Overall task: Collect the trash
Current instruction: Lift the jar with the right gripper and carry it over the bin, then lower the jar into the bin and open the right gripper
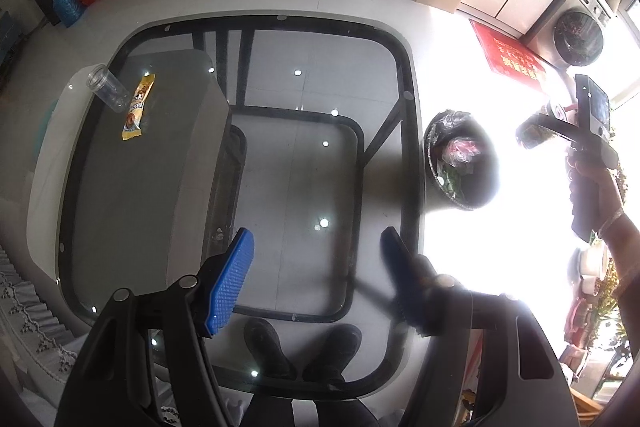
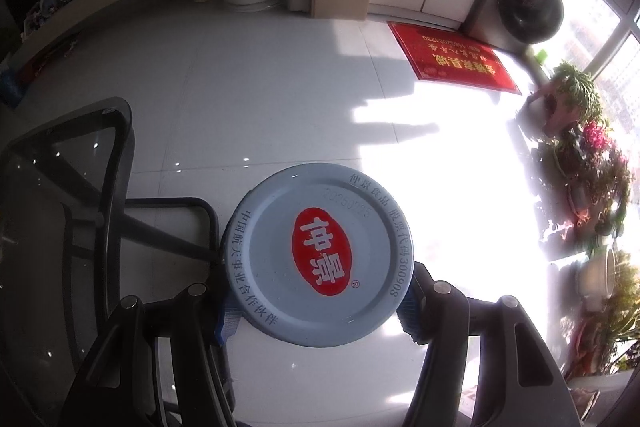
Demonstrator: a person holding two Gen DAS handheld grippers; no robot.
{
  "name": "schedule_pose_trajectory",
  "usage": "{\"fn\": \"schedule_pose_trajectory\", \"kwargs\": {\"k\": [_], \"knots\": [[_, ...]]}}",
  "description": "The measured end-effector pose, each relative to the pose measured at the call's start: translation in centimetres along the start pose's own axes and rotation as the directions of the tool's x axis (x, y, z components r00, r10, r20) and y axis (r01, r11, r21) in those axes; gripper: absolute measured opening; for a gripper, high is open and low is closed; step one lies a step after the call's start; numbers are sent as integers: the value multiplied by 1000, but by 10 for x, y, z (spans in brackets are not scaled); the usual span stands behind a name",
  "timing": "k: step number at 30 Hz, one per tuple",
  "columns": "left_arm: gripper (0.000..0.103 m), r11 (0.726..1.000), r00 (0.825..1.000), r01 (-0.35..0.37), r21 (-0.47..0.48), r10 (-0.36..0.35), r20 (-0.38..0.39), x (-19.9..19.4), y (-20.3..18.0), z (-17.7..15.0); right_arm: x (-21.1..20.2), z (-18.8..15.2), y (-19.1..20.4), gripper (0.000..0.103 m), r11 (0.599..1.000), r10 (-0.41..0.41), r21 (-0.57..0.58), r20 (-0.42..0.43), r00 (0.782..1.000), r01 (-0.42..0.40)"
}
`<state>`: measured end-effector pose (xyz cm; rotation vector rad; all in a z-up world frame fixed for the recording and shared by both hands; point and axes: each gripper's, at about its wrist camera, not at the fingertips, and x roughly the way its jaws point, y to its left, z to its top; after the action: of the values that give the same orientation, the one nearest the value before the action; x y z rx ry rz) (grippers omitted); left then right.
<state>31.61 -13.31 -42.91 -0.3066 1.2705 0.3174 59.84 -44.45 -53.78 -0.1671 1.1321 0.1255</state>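
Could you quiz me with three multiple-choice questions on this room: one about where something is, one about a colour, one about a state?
1. Where does the trash bin stand?
A. on the floor beside the glass table
B. on the table
C. under the table

2. What colour is the oval on the jar lid?
A. green
B. red
C. black

3. What is between the left gripper fingers?
A. the yellow snack wrapper
B. the clear plastic cup
C. nothing

Answers: 1 A, the bin sits on the tiles just past the table's edge. 2 B, a red oval with white characters. 3 C, the blue pads stand apart over bare glass; wrapper and cup lie farther off.
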Motion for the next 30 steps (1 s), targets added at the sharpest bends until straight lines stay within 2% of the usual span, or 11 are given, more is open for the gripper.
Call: {"fn": "schedule_pose_trajectory", "kwargs": {"k": [7,15,21,30], "knots": [[65,999,1000,-2,36,3,-24,14,-14,0,30,-17,-39,60,997,-27,66,-40,999,30],[65,999,998,-14,51,17,-54,32,-18,-2,83,-38,-65,60,980,-39,189,-115,993,60],[65,999,997,-29,34,32,-77,45,-15,-7,129,-56,-68,60,962,-22,266,-181,983,70],[65,999,994,-45,11,46,-98,57,-11,-16,181,-71,-56,60,945,-19,311,-258,966,101]]}}
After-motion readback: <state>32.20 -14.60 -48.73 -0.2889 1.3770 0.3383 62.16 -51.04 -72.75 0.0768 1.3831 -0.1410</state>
